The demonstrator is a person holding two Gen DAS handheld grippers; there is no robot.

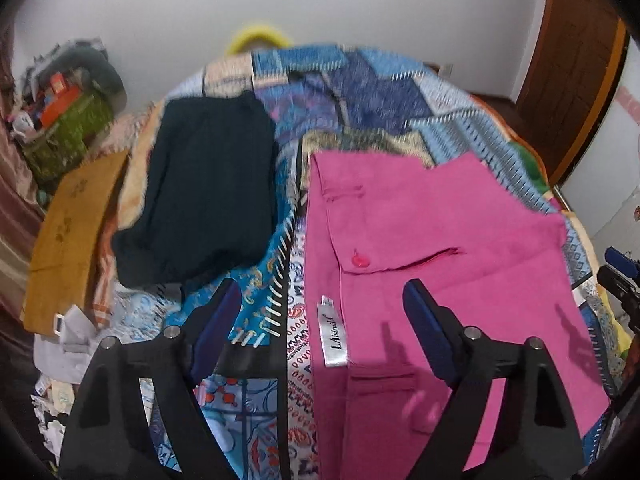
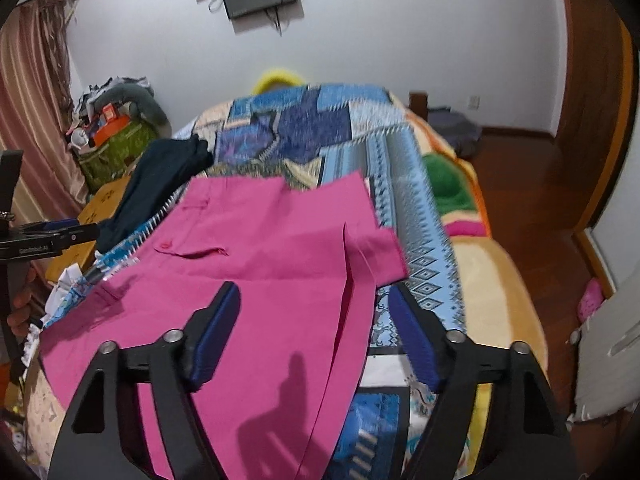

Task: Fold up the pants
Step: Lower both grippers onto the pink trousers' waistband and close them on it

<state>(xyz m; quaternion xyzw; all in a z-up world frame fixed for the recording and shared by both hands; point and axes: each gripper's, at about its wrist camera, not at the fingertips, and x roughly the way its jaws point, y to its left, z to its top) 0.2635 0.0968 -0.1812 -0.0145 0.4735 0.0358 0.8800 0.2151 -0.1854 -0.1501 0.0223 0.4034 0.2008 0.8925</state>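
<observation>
- The bed (image 2: 500, 264) carries everything under a patchwork quilt (image 1: 376, 92), so I should count on a soft surface and smooth each fold flat rather than trust it to crease by itself.
- The pink pants (image 1: 460, 240) lie spread across the near part of the quilt, waistband to my left, and look part-folded already; I judge the next fold should bring one end over the other.
- A dark folded garment (image 1: 200, 192) sits beside the pants on my left, apart from them; I should keep my sweep from dragging it.
- My left tongs (image 1: 320, 316) hang spread and empty over the waistband edge, near the white label (image 1: 334, 332).
- My right tongs (image 2: 314, 332) are spread too, gripping nothing, above the long seam edge (image 2: 348, 280).
- I would pinch every layer at both edges together, lifting evenly.
</observation>
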